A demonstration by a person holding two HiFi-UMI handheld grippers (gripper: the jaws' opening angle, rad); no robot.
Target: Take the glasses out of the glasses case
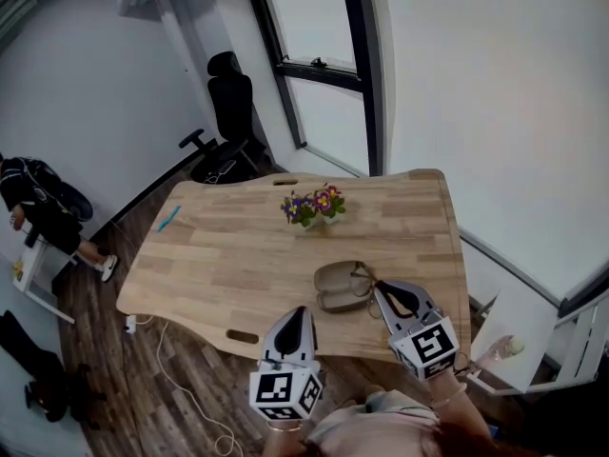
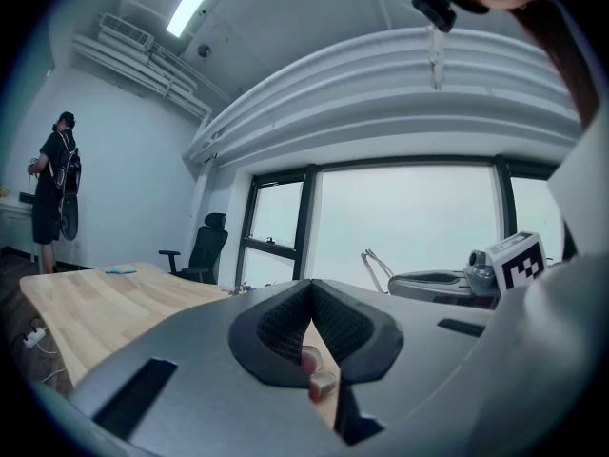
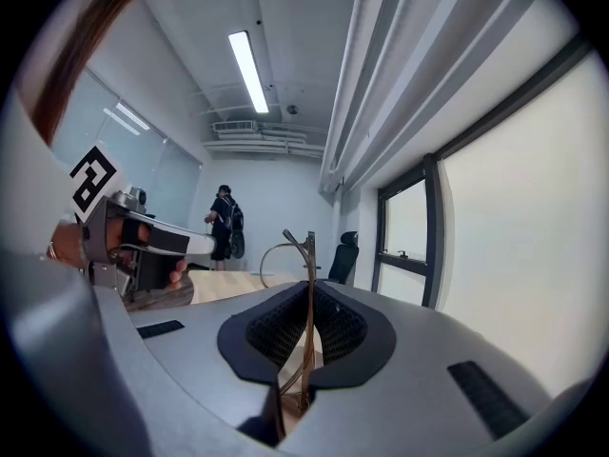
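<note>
A taupe glasses case (image 1: 335, 288) lies open on the wooden table (image 1: 238, 255), near its front edge. My right gripper (image 1: 380, 289) is just right of the case and is shut on the thin brown glasses (image 1: 363, 274). In the right gripper view the glasses' frame (image 3: 304, 260) runs up between the shut jaws and sticks out above them. My left gripper (image 1: 301, 310) hovers at the table's front edge, left of and nearer than the case, shut with nothing in it. In the left gripper view the right gripper (image 2: 447, 282) shows with the glasses (image 2: 375, 266) poking up from it.
A small pot of flowers (image 1: 313, 208) stands behind the case at the table's middle. A blue object (image 1: 168, 219) lies at the far left. A black office chair (image 1: 228, 112) stands beyond the table by the window. A person (image 1: 43, 208) is at the left; a cable (image 1: 181, 388) trails on the floor.
</note>
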